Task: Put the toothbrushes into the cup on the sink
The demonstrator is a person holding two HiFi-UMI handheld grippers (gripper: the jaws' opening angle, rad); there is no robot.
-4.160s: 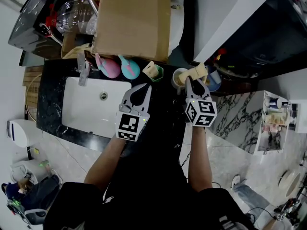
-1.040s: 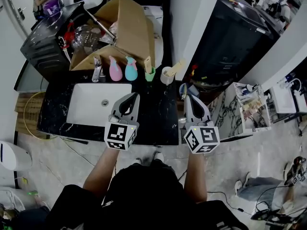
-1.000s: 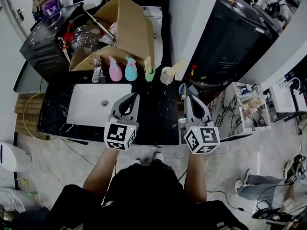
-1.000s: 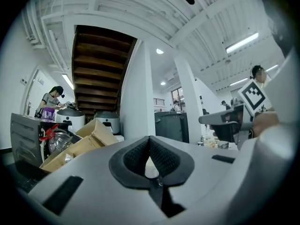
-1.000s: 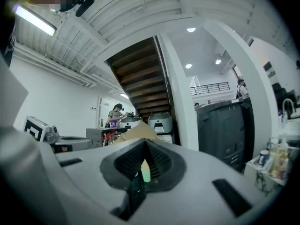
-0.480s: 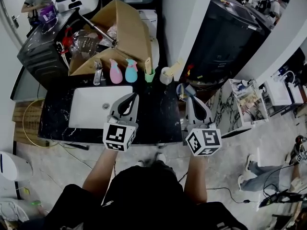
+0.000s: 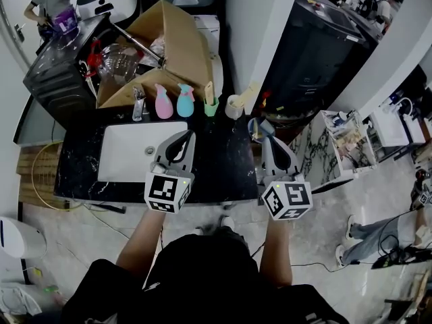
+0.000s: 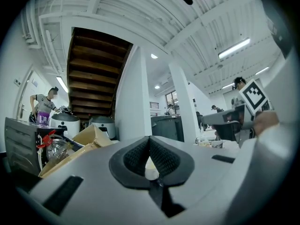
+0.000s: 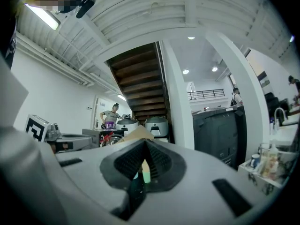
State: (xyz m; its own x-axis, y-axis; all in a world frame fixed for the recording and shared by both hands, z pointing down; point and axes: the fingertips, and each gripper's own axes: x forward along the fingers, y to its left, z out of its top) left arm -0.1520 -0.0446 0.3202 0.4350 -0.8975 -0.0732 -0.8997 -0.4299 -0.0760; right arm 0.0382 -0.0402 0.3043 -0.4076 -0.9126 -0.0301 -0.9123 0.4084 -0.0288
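The toothbrushes (image 7: 250,92) are in the pale round cup (image 7: 233,106) at the back edge of the black marble table (image 7: 223,164), to the right of the sink (image 7: 125,155). Their heads are down inside the cup. The pale, wood-coloured handles stick out and lean away from the person and to the right, so the long axis runs on a slant and not straight up. I cannot count the brushes from where I stand.

Just left of it is a small green cup (image 7: 211,109) with a pale stick standing nearly upright in it. Further left are a teal bottle (image 7: 185,102) and a pink bottle (image 7: 163,105), both rounded and smooth, and then a shiny metal faucet (image 7: 138,104). The sink is a white rectangular basin with soft corners, set into the veined stone. An open brown cardboard box (image 7: 182,39) stands behind the row.

Both grippers are held out level above the front of the table, well short of the cups. The left gripper (image 7: 189,135) is above the sink's right end. Its ribbed black pads (image 8: 136,156) meet at the tips and nothing is between them. The right gripper (image 7: 264,139) is near the table's right end, also closed tight and empty. Each has a cube with black-and-white square markers at the rear.
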